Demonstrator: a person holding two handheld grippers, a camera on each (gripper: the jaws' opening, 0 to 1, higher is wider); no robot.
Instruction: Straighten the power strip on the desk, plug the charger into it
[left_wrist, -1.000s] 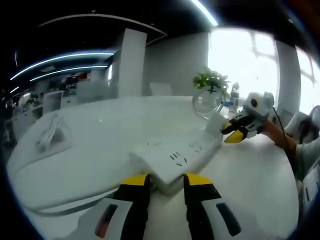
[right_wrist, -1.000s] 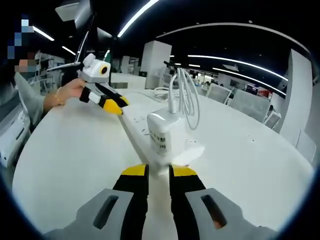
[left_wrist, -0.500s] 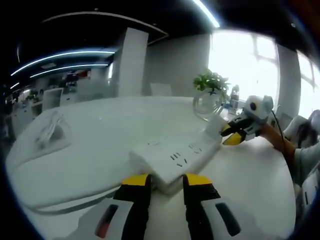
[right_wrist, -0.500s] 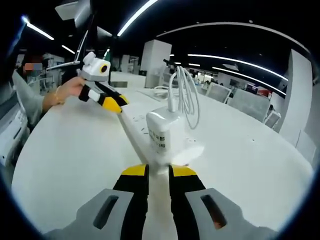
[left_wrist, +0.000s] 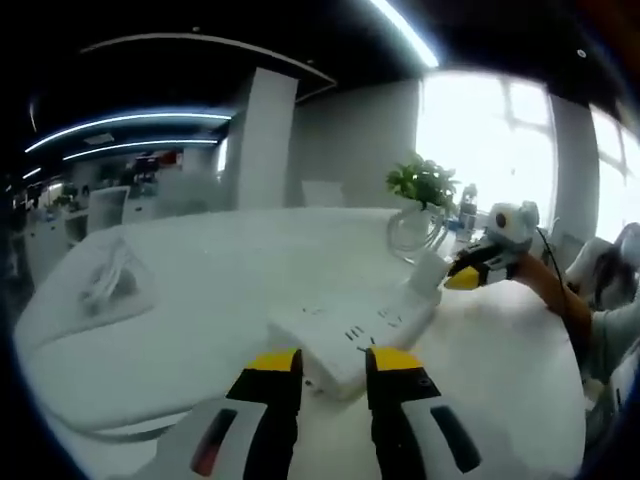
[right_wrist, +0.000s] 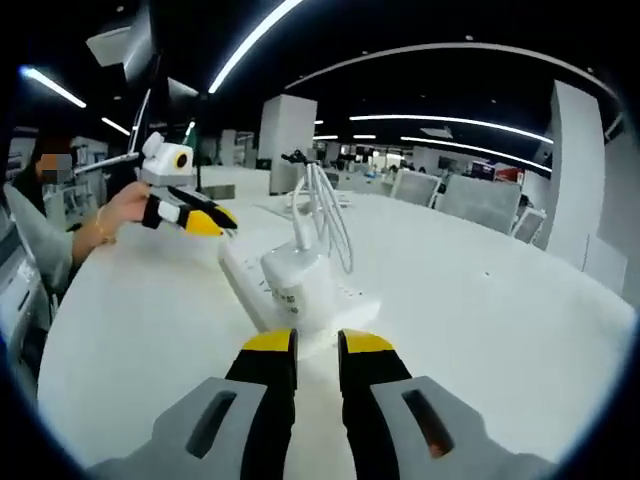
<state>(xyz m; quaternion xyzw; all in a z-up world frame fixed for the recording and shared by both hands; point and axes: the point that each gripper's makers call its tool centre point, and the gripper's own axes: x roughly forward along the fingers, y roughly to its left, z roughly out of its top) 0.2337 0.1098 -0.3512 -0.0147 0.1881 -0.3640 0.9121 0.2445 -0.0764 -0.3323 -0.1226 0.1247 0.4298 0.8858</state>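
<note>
right gripper (right_wrist: 317, 345) bottom centre, jaws slightly apart, empty | left gripper (left_wrist: 332, 362) bottom centre, jaws slightly apart, empty, just short of strip end | power strip (left_wrist: 355, 328) mid-frame on desk (left_wrist: 180, 340) | charger (right_wrist: 293, 285) upright on strip, centre | judgement: seated; press straight down, steady strip

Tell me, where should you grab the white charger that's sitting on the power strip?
Probably by the charger's blocky body, jaws across its two flat side faces, coming from the right gripper's end of the power strip. The cable loops up top, so avoid that.
</note>
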